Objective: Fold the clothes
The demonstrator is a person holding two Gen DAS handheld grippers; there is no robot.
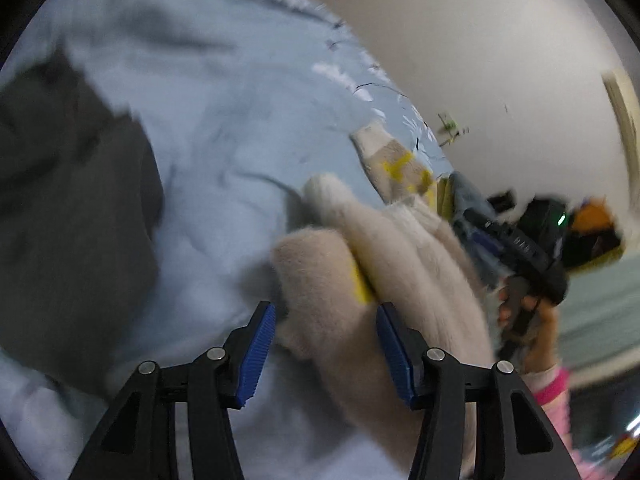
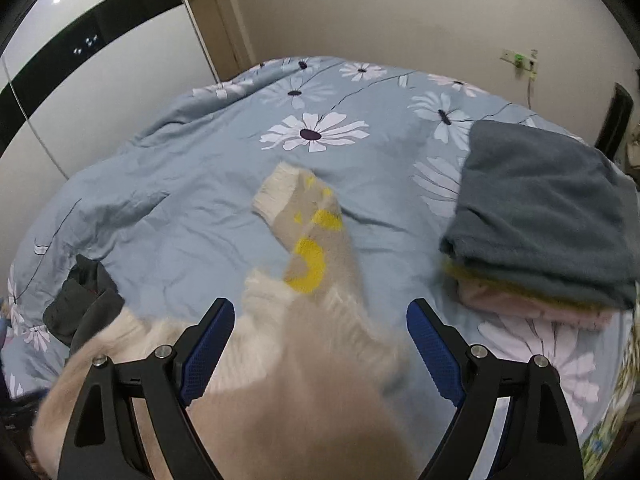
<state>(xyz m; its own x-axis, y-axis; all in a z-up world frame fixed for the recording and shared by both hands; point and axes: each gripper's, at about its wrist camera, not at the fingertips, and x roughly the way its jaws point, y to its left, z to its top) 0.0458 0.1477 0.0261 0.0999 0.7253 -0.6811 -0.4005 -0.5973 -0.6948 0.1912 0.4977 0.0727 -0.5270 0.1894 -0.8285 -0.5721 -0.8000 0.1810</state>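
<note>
A fuzzy beige sweater with yellow patches (image 2: 316, 248) lies bunched on the blue flowered bedcover (image 2: 192, 200); one sleeve stretches away across the bed. In the left wrist view the sweater (image 1: 384, 264) sits between the blue pads of my left gripper (image 1: 326, 312), which is open around a fold of it. My right gripper (image 2: 320, 312) is open above the sweater's body, pads apart on either side of it. The right gripper also shows in the left wrist view (image 1: 524, 248), held in a hand beyond the sweater.
A stack of folded clothes (image 2: 544, 216), grey-blue on top with yellow and pink below, sits at the right of the bed. A dark grey garment (image 2: 84, 304) lies at the left, also large in the left wrist view (image 1: 68, 208). A wardrobe (image 2: 80, 60) and wall stand behind.
</note>
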